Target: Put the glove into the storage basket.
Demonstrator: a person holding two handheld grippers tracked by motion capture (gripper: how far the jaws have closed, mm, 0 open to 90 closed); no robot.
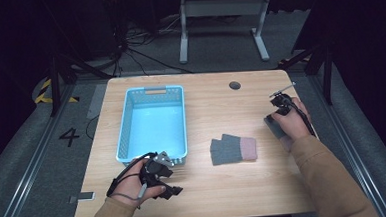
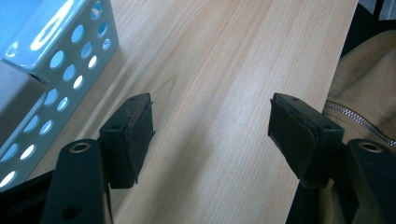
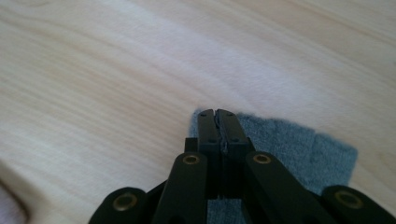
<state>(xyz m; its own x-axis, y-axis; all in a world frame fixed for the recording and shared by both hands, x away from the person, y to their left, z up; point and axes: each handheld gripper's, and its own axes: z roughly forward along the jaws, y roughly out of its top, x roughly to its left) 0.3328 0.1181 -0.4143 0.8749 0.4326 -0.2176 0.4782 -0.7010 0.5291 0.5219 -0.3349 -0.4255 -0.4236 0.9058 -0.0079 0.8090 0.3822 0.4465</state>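
You work at a pale wooden table (image 1: 210, 187) with rounded corners and a small round grommet hole (image 1: 235, 85) near its far edge. Around it the floor (image 1: 14, 168) is grey carpet, with a painted number 4 (image 1: 69, 137) to your left and yellow-black hazard tape (image 1: 44, 92) beyond it. Metal rails (image 1: 26, 170) run along both sides of the table. Ahead stands a white desk frame (image 1: 221, 17), with dark cables (image 1: 143, 53) trailing on the floor beside it. The room beyond lies in darkness.

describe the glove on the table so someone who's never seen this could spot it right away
On the wooden table, look right of the blue basket, near the middle. The glove lies flat there: grey knit, stubby fingers, pink cuff, the table's one soft thing.
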